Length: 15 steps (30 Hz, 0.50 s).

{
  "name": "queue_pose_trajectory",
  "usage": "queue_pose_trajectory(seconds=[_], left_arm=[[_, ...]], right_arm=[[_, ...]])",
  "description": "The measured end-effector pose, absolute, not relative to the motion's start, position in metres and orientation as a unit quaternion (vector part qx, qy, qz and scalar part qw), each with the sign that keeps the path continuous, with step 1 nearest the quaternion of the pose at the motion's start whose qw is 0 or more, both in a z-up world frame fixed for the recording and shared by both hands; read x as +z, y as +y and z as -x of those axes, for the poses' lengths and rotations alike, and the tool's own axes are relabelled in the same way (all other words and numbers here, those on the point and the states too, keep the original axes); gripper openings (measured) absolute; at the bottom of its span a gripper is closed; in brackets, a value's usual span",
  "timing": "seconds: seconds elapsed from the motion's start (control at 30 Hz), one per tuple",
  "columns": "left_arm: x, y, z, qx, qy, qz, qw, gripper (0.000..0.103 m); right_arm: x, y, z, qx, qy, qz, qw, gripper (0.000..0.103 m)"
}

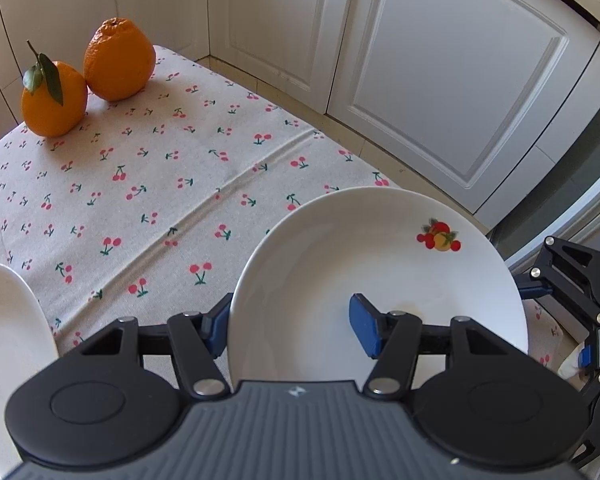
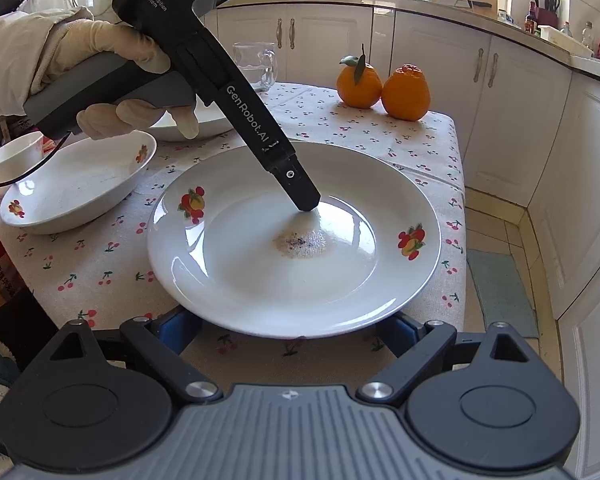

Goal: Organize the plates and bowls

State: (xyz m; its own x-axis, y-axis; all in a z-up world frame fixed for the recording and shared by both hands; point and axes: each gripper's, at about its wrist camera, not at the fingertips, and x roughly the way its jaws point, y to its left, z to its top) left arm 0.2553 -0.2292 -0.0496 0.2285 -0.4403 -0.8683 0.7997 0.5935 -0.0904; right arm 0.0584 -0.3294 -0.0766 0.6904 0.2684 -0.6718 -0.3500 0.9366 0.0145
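Note:
A large white plate (image 2: 260, 280) with fruit prints lies on the cherry-print tablecloth; it also shows in the left wrist view (image 1: 380, 264). My left gripper (image 1: 290, 328) is open, one blue pad over the plate and the other beyond its left rim; in the right wrist view its tip (image 2: 306, 200) touches the plate's inside. My right gripper (image 2: 288, 334) is open at the plate's near edge, its blue pads under the rim. A white bowl (image 2: 76, 188) with fruit prints sits to the left, a small cup (image 2: 12, 156) beside it and another white dish (image 2: 212, 118) behind.
Two oranges (image 2: 384, 84) stand at the table's far right corner, also seen in the left wrist view (image 1: 88, 76). A glass mug (image 2: 258, 66) stands at the back. White cabinets (image 2: 512, 120) surround the table; its right edge (image 2: 462, 200) drops to a tiled floor.

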Motion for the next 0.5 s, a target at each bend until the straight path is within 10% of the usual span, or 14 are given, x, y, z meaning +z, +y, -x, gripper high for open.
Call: queue_pose_trajectory(seconds=[0.5], left_arm=[[-0.054,-0.248,-0.296,-0.407,0.46,-0.174,0.77,0.059]], right_arm=[[-0.079,-0.35,-0.098,0.152,0.357,0.048,0.921,0.096]])
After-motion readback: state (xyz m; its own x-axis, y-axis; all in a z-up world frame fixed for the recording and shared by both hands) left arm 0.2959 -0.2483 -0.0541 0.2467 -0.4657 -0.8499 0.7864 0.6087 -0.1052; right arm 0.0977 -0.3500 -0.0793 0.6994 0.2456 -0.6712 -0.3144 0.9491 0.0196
